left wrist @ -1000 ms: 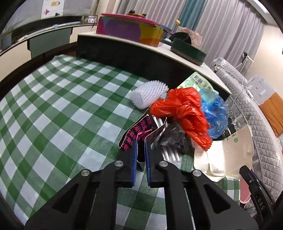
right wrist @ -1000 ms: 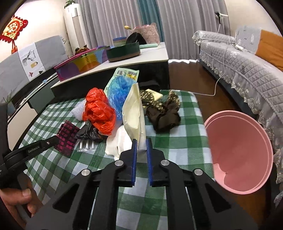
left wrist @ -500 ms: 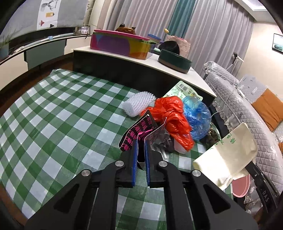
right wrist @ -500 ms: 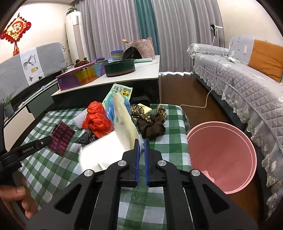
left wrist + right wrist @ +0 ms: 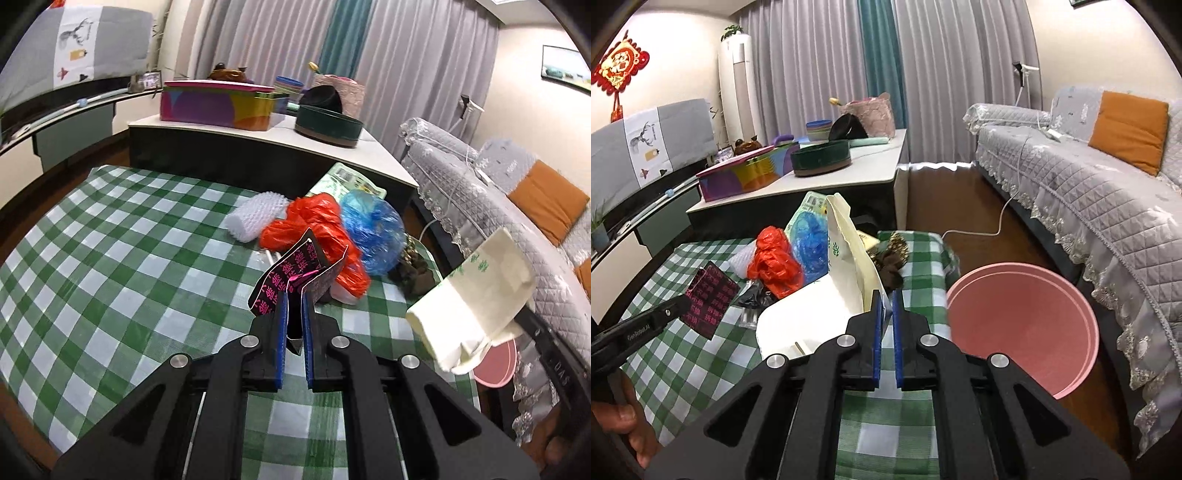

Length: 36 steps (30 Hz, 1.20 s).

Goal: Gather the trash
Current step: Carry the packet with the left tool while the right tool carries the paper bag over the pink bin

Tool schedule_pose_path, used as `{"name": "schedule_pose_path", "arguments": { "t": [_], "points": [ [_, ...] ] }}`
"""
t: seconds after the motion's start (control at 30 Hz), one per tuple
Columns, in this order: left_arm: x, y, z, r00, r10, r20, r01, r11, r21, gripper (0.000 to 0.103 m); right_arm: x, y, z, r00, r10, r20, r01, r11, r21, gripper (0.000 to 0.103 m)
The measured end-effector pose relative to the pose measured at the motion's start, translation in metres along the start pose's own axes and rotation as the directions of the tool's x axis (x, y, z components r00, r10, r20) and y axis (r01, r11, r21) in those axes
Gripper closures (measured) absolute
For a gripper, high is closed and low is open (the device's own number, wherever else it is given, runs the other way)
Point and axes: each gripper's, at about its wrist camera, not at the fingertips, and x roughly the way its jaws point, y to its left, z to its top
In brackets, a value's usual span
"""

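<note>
While both tools hang above the green-and-white checked table, the left hand-held gripper is clenched on the corner of a flat black wrapper printed with pink characters, which stands up off the cloth, bent but not drooping. That points to thin card or stiff foil: light, springy, best pinched at an edge as it is now.

Across from it, the right hand-held gripper grips the rim of an open cream-white clamshell food box, held in the air beside the round pink bin that stands on the floor by the table's end. Such a box is likely light and easily crushed; with its lid gaping it could swing or spill crumbs, so the rim near the hinge seems the steadier hold.

Beyond lie a crumpled red plastic bag, a blue plastic bag, a white foam net sleeve and a dark brown rumpled cloth, all soft and easy to bunch from the top.
</note>
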Motion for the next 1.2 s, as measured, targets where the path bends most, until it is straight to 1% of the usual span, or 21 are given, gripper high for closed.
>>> {"name": "schedule_pose_path", "arguments": {
  "t": [0.3, 0.63, 1.2],
  "points": [
    [-0.007, -0.031, -0.005, 0.999, -0.034, 0.01, 0.033, 0.996, 0.083, 0.095, -0.015, -0.03, 0.004, 0.999, -0.046, 0.024, 0.045, 0.998, 0.039, 0.097],
    [-0.008, -0.068, -0.011, 0.996, -0.084, 0.006, 0.082, 0.985, 0.15, 0.095, -0.029, -0.05, 0.01, 0.994, -0.092, 0.063, 0.089, 0.995, 0.048, 0.097],
    [0.009, -0.135, -0.012, 0.987, -0.159, -0.032, 0.162, 0.961, 0.226, 0.095, -0.026, -0.104, 0.024, 0.979, -0.187, 0.076, 0.175, 0.974, 0.144, 0.097]
  ]
}}
